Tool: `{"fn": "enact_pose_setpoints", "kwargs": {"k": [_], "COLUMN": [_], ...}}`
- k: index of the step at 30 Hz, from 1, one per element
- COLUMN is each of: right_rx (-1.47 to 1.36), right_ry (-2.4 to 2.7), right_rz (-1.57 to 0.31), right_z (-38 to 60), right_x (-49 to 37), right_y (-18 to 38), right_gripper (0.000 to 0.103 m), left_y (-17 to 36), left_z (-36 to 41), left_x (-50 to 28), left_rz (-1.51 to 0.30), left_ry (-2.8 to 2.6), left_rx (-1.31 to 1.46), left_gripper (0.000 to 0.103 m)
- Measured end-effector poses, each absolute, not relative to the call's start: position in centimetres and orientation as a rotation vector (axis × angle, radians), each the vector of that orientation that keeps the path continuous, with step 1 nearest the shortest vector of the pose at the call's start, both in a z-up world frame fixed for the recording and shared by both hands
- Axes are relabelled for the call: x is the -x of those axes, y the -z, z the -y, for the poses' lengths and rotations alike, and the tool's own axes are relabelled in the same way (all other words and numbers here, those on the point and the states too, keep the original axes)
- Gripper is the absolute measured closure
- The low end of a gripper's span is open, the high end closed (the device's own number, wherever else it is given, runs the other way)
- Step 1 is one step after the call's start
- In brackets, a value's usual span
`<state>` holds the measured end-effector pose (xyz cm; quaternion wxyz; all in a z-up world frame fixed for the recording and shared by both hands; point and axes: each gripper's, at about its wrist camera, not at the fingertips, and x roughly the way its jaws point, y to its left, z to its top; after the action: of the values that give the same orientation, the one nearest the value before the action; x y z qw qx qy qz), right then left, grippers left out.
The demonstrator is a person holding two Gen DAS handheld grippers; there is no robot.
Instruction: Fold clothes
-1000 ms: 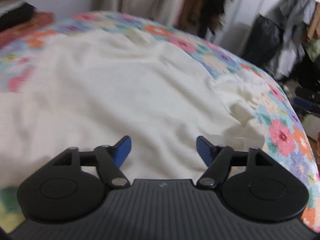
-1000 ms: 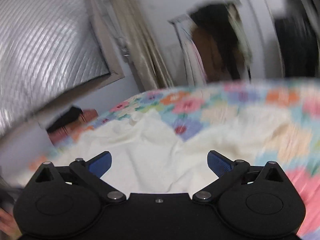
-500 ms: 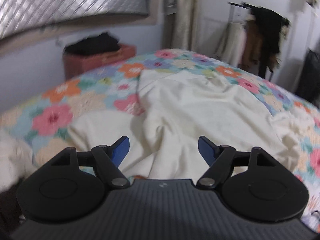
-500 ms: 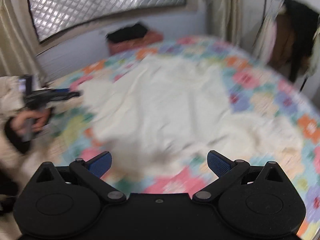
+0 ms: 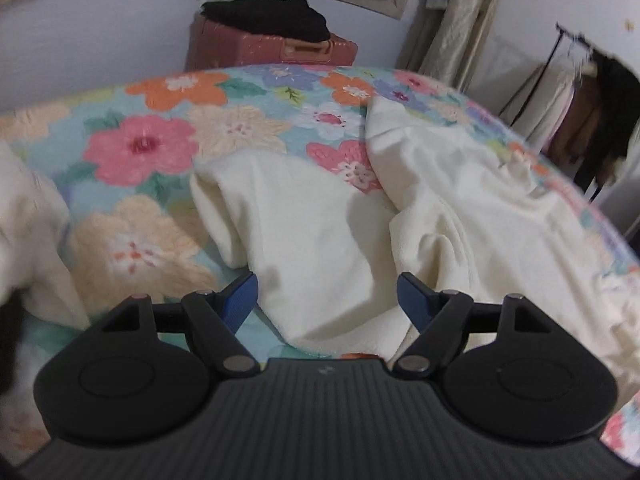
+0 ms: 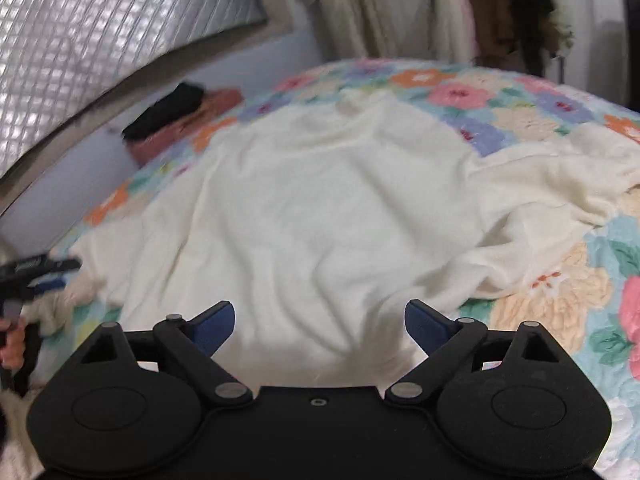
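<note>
— Cloth first: where does it lie?

— Cream garment [image 6: 320, 208] lies spread over the flowered bedspread [image 6: 560, 304], rumpled, filling the middle of the right wrist view. One sleeve runs out toward 3 o'clock and ends in a bunched fold near the bedspread's edge.

— And from the left wrist view?

— The same cream garment [image 5: 460, 208] shows there with its other sleeve [image 5: 288, 216] reaching toward 10 o'clock, cuff end folded over on itself. The body of it rises in creases toward 1 o'clock.

— Left gripper?

— The left gripper [image 5: 326, 296] hangs tilted down over that sleeve, blue pads apart, nothing pinched between them. Cloth lies below the gap; whether the tips touch it I cannot tell.

— Right gripper?

— The right gripper [image 6: 319, 322] sits over the near hem at 6 o'clock. Its jaws stand wide and are closing, with cloth seen beneath the gap but no pad pressing on it.

— Anything else around?

— At 9 o'clock of the right wrist view, the person's hand [image 6: 10, 344] holds the other tool. Beyond the bed, at 11 o'clock in the left wrist view, a reddish suitcase [image 5: 272, 46] carries a black bundle [image 5: 268, 16].
</note>
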<state>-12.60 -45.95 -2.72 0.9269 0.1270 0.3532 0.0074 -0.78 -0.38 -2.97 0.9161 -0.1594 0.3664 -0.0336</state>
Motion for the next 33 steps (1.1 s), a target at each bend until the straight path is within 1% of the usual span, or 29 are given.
{"fn": "enact_pose_setpoints", "kwargs": {"k": [2, 5, 8, 10, 12, 14, 16, 17, 18, 19, 20, 23, 24, 25, 27, 28, 29, 30, 31, 33], "right_rx": [-0.207, -0.162, -0.151, -0.122, -0.103, -0.111, -0.135, -0.153, -0.166, -0.172, -0.173, -0.208, -0.207, -0.211, -0.253, -0.277, -0.291, -0.293, -0.287, -0.282], "right_ry": [0.027, 0.03, 0.017, 0.026, 0.057, 0.063, 0.052, 0.036, 0.023, 0.019, 0.016, -0.047, -0.064, -0.074, -0.074, -0.073, -0.072, -0.063, -0.049, -0.035], "right_rz": [-0.709, -0.704, -0.732, -0.756, -0.777, -0.794, -0.803, -0.807, -0.809, -0.808, -0.801, -0.749, -0.748, -0.743, -0.732, -0.729, -0.726, -0.728, -0.737, -0.758], "right_z": [46.1, 46.2, 46.3, 46.3, 46.3, 46.6, 46.8, 47.0, 47.1, 47.2, 47.3, 47.8, 47.9, 48.1, 48.5, 48.7, 48.7, 48.6, 48.6, 48.5], "right_x": [12.8, 12.6, 12.0, 11.2, 10.7, 10.4, 10.0, 9.7, 9.5, 9.3, 9.1, 9.2, 9.0, 8.8, 8.6, 8.5, 8.4, 8.4, 8.3, 8.3], "right_y": [3.1, 4.0, 5.7, 7.0, 8.3, 9.2, 10.1, 10.7, 11.3, 12.0, 12.6, 13.7, 13.8, 13.8, 13.5, 13.3, 13.1, 12.9, 12.7, 12.6], "right_gripper": [0.007, 0.007, 0.007, 0.007, 0.007, 0.007, 0.007, 0.007, 0.007, 0.007, 0.007, 0.006, 0.006, 0.006, 0.007, 0.009, 0.014, 0.023, 0.029, 0.054], "left_y": [4.2, 5.0, 6.3, 7.4, 8.6, 9.7, 10.3, 10.4, 10.3, 10.1, 9.8, 7.9, 6.8, 5.5, 3.2, 2.3, 1.5, 1.2, 1.1, 2.0], "left_z": [-0.1, -0.1, -1.0, -2.2, -3.0, -2.9, -2.1, -1.6, -1.0, -0.3, 0.2, 0.2, -0.2, -1.0, -3.1, -5.0, -7.5, -9.1, -10.5, -11.3], "left_x": [-0.3, -2.5, -5.0, -6.0, -6.7, -7.5, -8.2, -8.6, -9.0, -9.3, -9.7, -9.0, -8.6, -8.0, -6.8, -6.0, -4.9, -4.2, -3.5, -3.7], "left_rz": [-0.781, -0.838, -0.879, -0.889, -0.906, -0.921, -0.896, -0.881, -0.871, -0.869, -0.865, -0.795, -0.745, -0.683, -0.567, -0.522, -0.479, -0.462, -0.451, -0.484], "left_ry": [0.045, -0.075, -0.142, -0.101, -0.041, 0.006, 0.01, 0.013, 0.009, -0.014, -0.03, -0.054, -0.101, -0.176, -0.323, -0.381, -0.43, -0.466, -0.498, -0.533], "left_rx": [0.339, 0.273, 0.233, 0.337, 0.461, 0.508, 0.478, 0.447, 0.405, 0.341, 0.286, 0.286, 0.254, 0.209, 0.156, 0.194, 0.268, 0.312, 0.347, 0.329], "left_gripper": [0.027, 0.027, 0.027, 0.027, 0.022, 0.012, 0.01, 0.014, 0.025, 0.063, 0.076, 0.085, 0.087, 0.096, 0.098, 0.098, 0.098, 0.097, 0.098, 0.098]}}
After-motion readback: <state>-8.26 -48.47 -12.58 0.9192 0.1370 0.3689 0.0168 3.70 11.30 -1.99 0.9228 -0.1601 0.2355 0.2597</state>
